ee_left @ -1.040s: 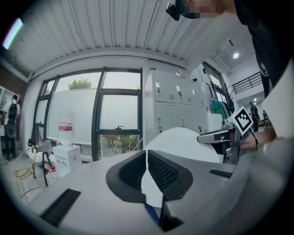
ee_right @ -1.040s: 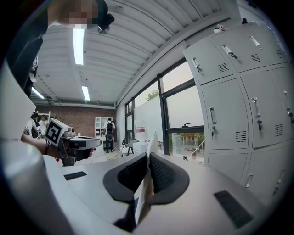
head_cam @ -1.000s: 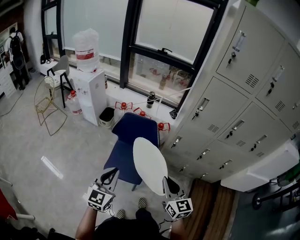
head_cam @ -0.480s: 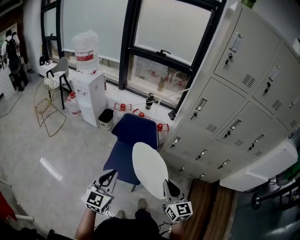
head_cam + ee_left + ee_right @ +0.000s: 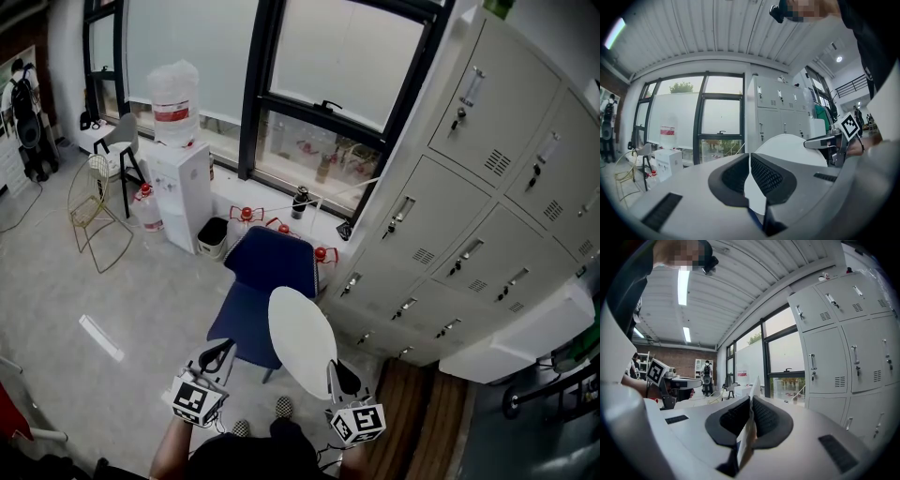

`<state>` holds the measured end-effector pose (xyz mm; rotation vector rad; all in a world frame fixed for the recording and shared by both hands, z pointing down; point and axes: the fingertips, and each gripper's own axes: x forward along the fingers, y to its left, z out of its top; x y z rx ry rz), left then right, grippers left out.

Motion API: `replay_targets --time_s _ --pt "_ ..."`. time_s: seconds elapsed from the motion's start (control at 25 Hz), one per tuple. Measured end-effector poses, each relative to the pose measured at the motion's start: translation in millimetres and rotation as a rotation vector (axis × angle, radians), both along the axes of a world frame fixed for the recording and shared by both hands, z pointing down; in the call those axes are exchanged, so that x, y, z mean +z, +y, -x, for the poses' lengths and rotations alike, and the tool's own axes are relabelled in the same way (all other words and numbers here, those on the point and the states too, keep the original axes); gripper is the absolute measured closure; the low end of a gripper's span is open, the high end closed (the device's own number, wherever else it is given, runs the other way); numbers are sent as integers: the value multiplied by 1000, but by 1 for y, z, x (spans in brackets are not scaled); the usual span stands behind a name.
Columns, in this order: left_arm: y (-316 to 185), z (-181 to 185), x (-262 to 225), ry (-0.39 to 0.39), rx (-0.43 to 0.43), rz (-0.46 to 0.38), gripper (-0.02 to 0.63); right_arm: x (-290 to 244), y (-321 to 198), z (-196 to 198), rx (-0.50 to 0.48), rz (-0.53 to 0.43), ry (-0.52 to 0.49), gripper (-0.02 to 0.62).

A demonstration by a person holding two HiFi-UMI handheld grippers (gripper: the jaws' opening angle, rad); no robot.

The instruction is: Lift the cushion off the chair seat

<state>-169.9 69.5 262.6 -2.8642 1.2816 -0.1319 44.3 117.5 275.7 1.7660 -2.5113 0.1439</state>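
Lower centre of the head view: cushion [image 5: 302, 337], a white oval, hangs clear of the chair [image 5: 246, 317] seat. Its long axis runs steeply from upper left to lower right of the frame. The far end points at the blue backrest [image 5: 274, 261] and overlaps the backrest's lower right corner. The near end is at the right claw [image 5: 331, 367]. The right gripper view shows the cushion edge-on as a thin upright sheet. The left gripper view shows its broad face as a white dome at centre right.

Against the earlier frames:
- A second ago the cushion's far end sat slightly higher in the frame. The lockers [image 5: 487, 216] have shifted in the frame by about as much.
- Half a second ago the cushion sat slightly further left.
- The cushion's tilt, the grip and both claws' places look unchanged.
- The cushion was already off the seat in both earlier frames.

Cushion and claws:
- The right claw's jaws are clamped on the cushion's near rim. The rim stands between the two pads and rises past their tips, and the rest of the cushion stretches up and away from this claw.
- The left claw [image 5: 220, 352] is at lower left of the cushion, apart from it, over the seat's front left corner. Its jaw tips are pressed together with nothing pinched.
- In the left gripper view the cushion shows beyond the jaws and to their right.
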Motion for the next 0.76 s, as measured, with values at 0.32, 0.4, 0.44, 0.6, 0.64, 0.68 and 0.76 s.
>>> replay_targets --time_s 0.32,0.4,0.44,0.6,0.64,0.68,0.76 --pt "-1 1 4 -13 5 3 578 3 -3 4 -3 6 -7 556" --pt "-2 3 4 -13 6 3 578 3 -3 6 -4 5 -7 556" --pt "-2 3 4 -12 7 4 578 2 -4 6 -4 5 -7 557" --pt "-5 6 1 10 4 -8 578 -1 -7 9 -3 3 -5 557" --pt "-6 6 1 21 3 -15 578 -1 -7 10 -3 3 -5 557" --pt "-6 7 1 24 3 -16 578 -1 -7 10 -2 2 -6 557" --pt "-6 8 2 14 6 -7 578 -1 -8 11 -1 1 -6 557"
